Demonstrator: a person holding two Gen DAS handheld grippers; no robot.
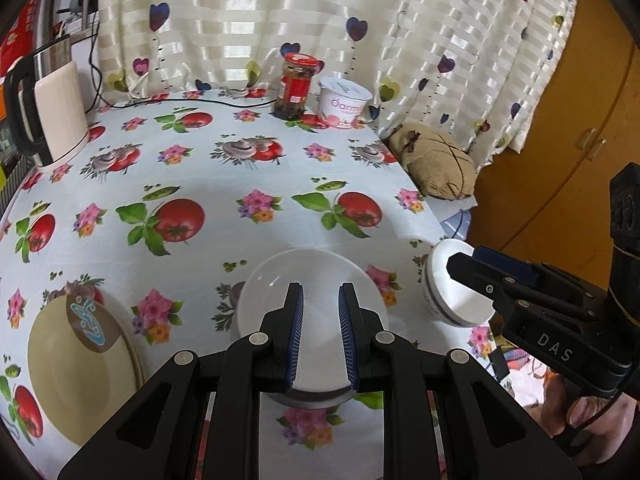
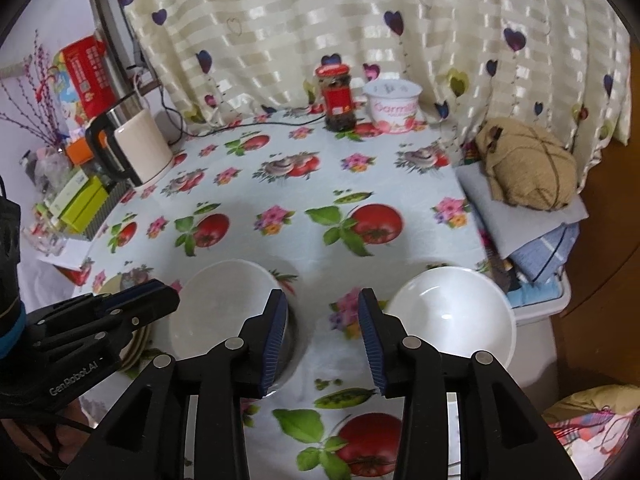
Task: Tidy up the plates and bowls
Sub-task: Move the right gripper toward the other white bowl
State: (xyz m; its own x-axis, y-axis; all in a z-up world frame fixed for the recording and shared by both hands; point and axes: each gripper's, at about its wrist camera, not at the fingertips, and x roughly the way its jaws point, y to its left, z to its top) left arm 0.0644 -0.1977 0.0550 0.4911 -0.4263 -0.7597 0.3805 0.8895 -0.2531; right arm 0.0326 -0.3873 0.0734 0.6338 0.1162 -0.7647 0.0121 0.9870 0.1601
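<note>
Step in hand: approach. My left tongs [image 1: 320, 336] hung part open, empty, over plain white ceramic bowl [image 1: 312, 300], lower centre. My right tongs [image 2: 322, 344] wide open, empty, counter [image 2: 320, 184] showing between them; striped white bowl [image 2: 452, 312] lower right. Beige plate [image 1: 80, 368] lower left. Next, I judged: grip bowl rim, stack.

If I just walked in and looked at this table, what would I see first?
First, the bright tablecloth covered in big red tomatoes and pink flowers. Near the front sit two white bowls, the middle bowl under the open left gripper and the blue-striped bowl by the table's right edge, with the open right gripper between them. A tan plate lies at the left, and a red-lidded jar stands at the back by the heart curtain.
</note>
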